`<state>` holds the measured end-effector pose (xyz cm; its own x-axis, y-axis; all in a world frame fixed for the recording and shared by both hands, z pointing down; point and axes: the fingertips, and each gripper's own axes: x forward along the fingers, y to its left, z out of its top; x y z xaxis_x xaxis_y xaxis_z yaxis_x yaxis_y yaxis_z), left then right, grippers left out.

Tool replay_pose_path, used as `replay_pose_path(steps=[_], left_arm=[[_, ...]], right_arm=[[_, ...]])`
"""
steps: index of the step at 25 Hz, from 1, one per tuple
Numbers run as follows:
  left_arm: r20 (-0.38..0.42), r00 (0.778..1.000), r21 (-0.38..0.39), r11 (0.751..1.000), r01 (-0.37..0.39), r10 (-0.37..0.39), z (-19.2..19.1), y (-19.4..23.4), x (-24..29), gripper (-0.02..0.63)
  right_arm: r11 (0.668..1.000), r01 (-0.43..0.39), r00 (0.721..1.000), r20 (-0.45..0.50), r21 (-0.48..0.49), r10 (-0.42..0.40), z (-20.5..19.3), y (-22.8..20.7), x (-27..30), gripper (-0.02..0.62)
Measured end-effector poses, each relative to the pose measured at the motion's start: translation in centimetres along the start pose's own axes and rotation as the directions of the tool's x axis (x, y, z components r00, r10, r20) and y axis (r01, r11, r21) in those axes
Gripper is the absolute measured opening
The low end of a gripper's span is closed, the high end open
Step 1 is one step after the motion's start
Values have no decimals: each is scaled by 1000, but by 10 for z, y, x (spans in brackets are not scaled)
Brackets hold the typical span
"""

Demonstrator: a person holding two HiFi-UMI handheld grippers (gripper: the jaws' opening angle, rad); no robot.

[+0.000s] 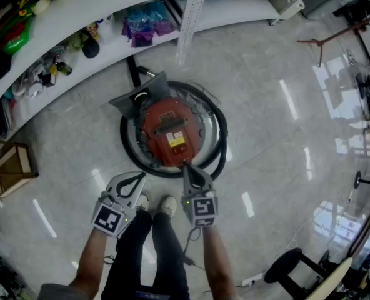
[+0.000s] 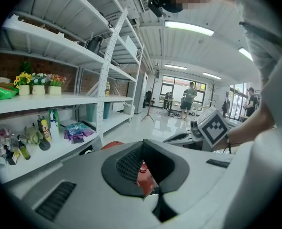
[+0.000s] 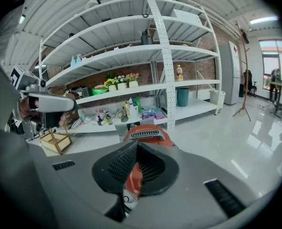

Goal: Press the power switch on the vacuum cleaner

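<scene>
A person stands on a glossy grey floor [image 1: 272, 99], seen from above, w/ a hand-held gripper in each hand. The vacuum cleaner [image 1: 169, 127] sits on the floor just in front of the person's shoes [image 1: 167, 205], near a long white shelf [image 1: 110, 5] stocked w/ bottles, flower pots and misc. items. It is a round red canister. Its slightly longer axis runs from the shelf side toward the person, w/ a grey attachment [image 1: 135, 100] at the far-left end and a yellow label [image 1: 177, 139] on top, nearer the person. A black hose [image 1: 219, 149] coils around it.

The right hand-held gripper [image 1: 186, 166] points forward and down at the canister, its tip over the near edge; whether it touches can't be told. Jaws are pressed together at the tips, nothing pinched; red casing shows through the gap behind the tips.

The left hand-held gripper [image 1: 140, 177] hangs beside it, to the left, short of the vacuum and above the floor. Its jaws are also closed tip to tip, holding nothing.
</scene>
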<state>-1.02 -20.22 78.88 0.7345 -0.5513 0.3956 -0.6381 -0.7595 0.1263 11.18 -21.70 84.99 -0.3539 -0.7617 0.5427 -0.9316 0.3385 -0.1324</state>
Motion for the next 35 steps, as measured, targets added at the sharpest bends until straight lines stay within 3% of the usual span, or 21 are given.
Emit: replay_pose_path(steps=[18, 35], left_arm=[[-12, 1000, -35, 999, -11, 11, -16, 10, -3, 6], [-6, 1000, -56, 998, -29, 29, -20, 19, -2, 6]], right_arm=[[999, 23, 993, -115, -43, -28, -48, -23, 60, 12], [999, 43, 986, -159, -20, -46, -71, -37, 87, 12]])
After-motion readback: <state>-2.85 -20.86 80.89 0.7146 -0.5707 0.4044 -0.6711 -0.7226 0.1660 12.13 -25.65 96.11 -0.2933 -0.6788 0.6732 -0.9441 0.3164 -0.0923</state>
